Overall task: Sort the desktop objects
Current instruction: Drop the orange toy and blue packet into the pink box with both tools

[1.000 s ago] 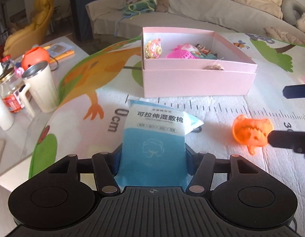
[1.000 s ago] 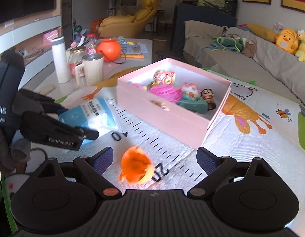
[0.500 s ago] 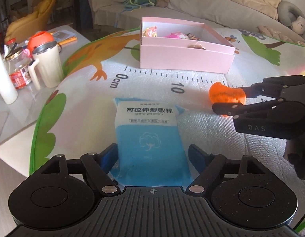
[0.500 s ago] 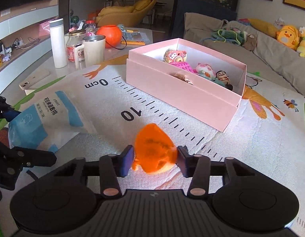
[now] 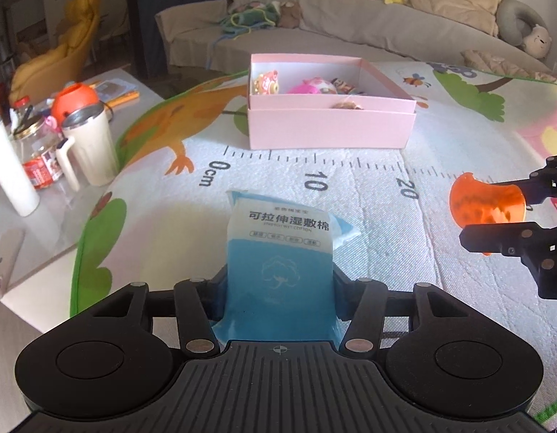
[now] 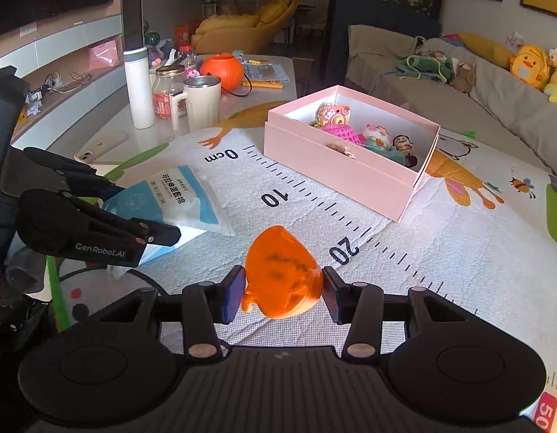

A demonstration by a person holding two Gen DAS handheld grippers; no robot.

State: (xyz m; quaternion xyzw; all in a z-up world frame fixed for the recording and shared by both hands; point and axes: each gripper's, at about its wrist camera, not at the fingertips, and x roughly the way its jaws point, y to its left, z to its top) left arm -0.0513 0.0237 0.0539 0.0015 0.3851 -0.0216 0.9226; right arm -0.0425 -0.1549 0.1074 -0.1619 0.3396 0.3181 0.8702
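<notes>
My left gripper (image 5: pixel 280 281) is shut on a blue and white cotton-pad packet (image 5: pixel 280 252), holding it above the play mat; the packet also shows in the right wrist view (image 6: pixel 173 198). My right gripper (image 6: pixel 281 288) is shut on an orange toy (image 6: pixel 282 274), lifted above the mat near the 20 mark; the toy also shows at the right of the left wrist view (image 5: pixel 485 204). An open pink box (image 5: pixel 330 128) with several small toys stands farther back on the mat, and is also in the right wrist view (image 6: pixel 336 171).
A white mug (image 5: pixel 92 144), a glass jar (image 5: pixel 36 155), a white bottle (image 5: pixel 9 173) and an orange pumpkin pot (image 5: pixel 73 99) stand on the table at the left. A phone (image 5: pixel 4 270) lies near the left edge. A sofa (image 5: pixel 386 29) is behind.
Both grippers have lifted. The left one closed on the packet and raised it off the mat. The right one carried the orange toy up and to the right.
</notes>
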